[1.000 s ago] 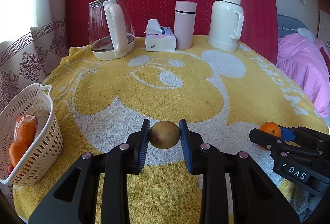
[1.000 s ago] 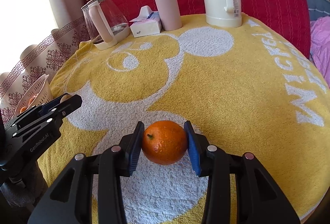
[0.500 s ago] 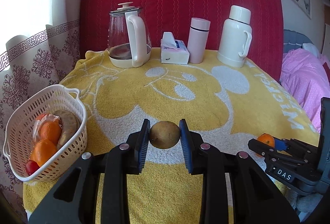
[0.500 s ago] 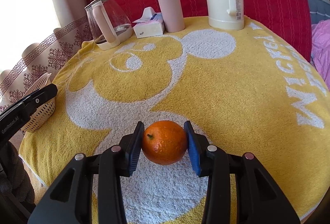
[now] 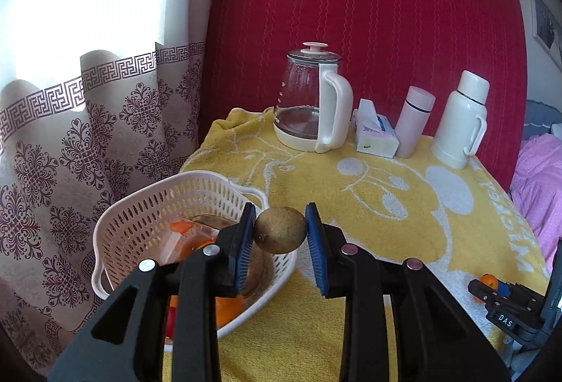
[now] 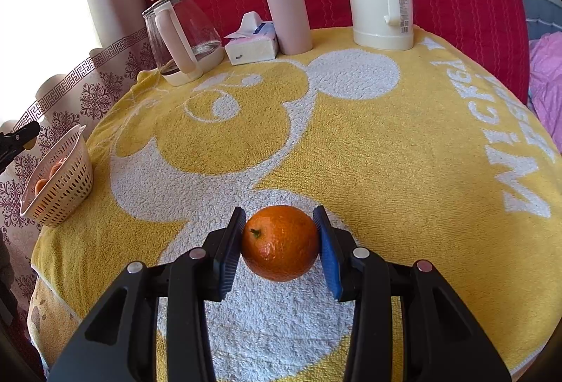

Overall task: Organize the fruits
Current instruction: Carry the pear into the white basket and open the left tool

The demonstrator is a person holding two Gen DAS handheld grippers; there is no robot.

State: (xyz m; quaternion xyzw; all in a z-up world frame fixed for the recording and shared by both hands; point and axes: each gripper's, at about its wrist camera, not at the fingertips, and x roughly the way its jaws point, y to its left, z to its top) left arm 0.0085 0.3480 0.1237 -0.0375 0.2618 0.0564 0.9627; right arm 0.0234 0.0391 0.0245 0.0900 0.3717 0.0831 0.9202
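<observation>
Now swung over the white perforated plastic basket, left gripper clamping brown fuzzy kiwi; right gripper clamping round orange tangerine.

Basket contents largely hidden behind the left claw; individual fruits not countable. Right claw cut off at the frame edge, its orange mostly concealed.

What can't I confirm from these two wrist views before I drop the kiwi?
- Basket contents: left wrist view, the left gripper and the kiwi cover most of the fruit inside.
- Same basket, right wrist view: too small, wall hides the inside.
- Right gripper with the orange: whether the fruit touches the towel cannot be told.
</observation>
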